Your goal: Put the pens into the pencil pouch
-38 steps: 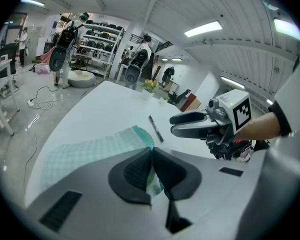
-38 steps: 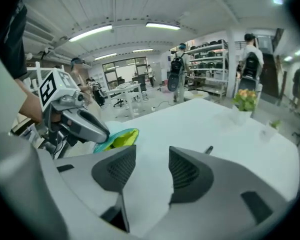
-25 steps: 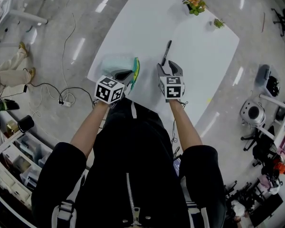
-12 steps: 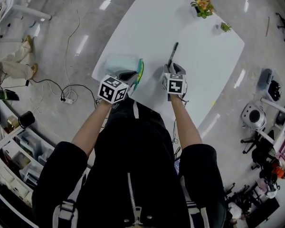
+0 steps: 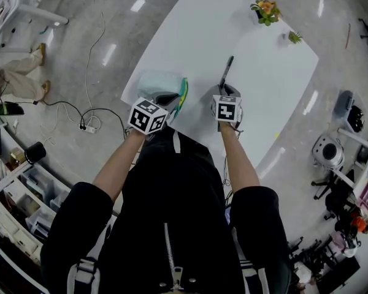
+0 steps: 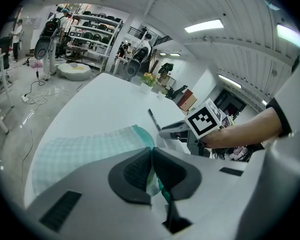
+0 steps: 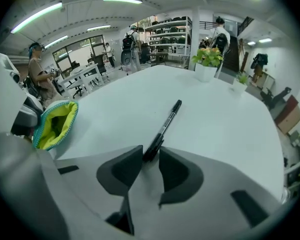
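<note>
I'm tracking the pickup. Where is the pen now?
In the head view the black pen lies on the white table, right of the pouch, its near end between the right tongs, whose jaws have just been closing.

Person wears black zip-front jacket [image 5: 172, 195], sleeves [image 5: 80, 207] ending near the elbows, grey-white striped trim [image 5: 80, 269] low at both sides; pale grey left gripper [image 5: 170, 95] and right gripper [image 5: 226, 90] each carry dark ribbed pads [image 6: 132, 171] and 1 white cube [image 5: 148, 116] with black square markers.
</note>
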Motion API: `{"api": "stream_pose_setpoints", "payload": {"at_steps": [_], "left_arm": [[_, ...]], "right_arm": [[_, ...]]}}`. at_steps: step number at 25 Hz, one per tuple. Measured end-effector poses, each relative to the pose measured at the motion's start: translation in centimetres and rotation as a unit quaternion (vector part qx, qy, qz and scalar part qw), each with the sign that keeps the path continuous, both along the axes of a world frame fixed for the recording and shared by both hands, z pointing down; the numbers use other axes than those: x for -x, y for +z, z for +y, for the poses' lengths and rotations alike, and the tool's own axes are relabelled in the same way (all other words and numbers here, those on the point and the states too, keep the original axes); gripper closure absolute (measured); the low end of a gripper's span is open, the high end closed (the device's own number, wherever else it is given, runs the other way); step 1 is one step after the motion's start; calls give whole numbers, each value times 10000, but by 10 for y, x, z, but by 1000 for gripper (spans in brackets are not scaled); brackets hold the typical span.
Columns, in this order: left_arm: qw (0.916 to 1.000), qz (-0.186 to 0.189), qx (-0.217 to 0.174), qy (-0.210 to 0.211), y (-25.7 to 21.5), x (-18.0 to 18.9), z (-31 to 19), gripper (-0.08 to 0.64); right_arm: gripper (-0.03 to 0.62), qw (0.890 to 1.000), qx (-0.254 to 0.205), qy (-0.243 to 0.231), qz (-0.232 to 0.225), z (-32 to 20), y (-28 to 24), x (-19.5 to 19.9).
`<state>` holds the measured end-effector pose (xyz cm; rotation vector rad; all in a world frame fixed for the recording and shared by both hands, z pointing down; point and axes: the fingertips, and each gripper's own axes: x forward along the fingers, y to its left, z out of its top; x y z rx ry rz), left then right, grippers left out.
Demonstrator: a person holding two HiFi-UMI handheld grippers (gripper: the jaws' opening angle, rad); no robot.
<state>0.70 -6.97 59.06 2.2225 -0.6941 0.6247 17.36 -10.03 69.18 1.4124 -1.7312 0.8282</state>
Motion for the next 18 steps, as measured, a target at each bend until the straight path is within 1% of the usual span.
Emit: {"api": "stream_pose_setpoints", "payload": {"at_steps": [6, 15, 18], "left_arm": [[10000, 8, -1, -5, 0, 1, -4, 525], [10000, -11, -17, 32, -1, 4, -3, 525], [10000, -23, -18, 14, 0, 5, -3, 525]], "right_arm": [[506, 9996, -14, 229, -172, -2, 0, -3], [526, 9995, -39, 238, -197, -1, -1, -6], [528, 9993, -82, 250, -275, 3, -3, -9]]}}
